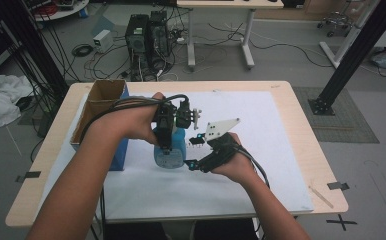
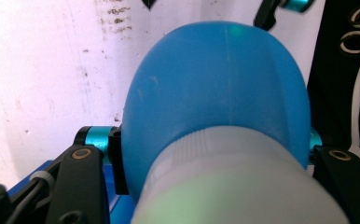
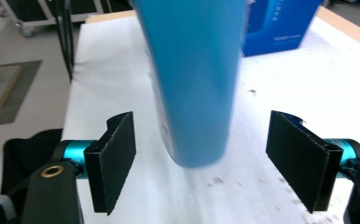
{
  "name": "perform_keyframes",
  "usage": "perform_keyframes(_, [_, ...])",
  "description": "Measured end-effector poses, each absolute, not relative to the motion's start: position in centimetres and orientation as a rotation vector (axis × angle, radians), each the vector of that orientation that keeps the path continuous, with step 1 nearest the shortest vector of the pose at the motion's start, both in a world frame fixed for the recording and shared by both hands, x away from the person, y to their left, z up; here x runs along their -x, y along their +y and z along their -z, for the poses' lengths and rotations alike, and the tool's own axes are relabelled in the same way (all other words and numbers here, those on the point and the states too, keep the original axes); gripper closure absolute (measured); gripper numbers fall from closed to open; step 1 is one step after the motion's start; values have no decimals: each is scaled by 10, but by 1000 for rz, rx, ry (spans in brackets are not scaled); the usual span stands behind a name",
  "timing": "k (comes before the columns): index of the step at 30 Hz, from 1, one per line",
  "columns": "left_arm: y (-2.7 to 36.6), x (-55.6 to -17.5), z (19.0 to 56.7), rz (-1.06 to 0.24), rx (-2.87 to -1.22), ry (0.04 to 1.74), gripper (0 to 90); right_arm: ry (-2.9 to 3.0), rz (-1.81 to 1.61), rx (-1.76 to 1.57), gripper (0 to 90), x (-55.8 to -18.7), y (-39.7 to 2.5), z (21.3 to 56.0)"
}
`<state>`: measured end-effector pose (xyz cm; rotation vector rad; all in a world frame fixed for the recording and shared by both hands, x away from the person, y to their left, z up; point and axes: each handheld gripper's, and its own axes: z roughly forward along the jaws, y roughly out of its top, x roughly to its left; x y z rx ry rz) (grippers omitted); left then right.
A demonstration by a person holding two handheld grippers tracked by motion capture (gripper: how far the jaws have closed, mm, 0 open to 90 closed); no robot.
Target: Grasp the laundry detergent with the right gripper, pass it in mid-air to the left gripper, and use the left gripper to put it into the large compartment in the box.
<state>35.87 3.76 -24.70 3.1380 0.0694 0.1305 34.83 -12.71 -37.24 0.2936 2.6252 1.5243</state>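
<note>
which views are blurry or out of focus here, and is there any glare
Left gripper view: the blue bottle sits so close that its grey cap is soft, with a faint green glow. Right gripper view: the bottle's edges smear, while the right gripper pads stay sharp. High view: evenly lit, slightly soft, no strong glare.

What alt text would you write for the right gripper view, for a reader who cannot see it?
A blue bottle hangs between the open jaws of the right hand-held gripper, touching neither black pad. Under it lies a white sheet on a table, with a blue box behind.
</note>
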Motion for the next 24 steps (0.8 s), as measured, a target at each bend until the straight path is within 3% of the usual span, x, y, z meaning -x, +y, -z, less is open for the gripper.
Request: perform_keyframes(24, [65,-370,181,-102,-3121,298,400,2718,-1244,-311,187,-362,-159,342])
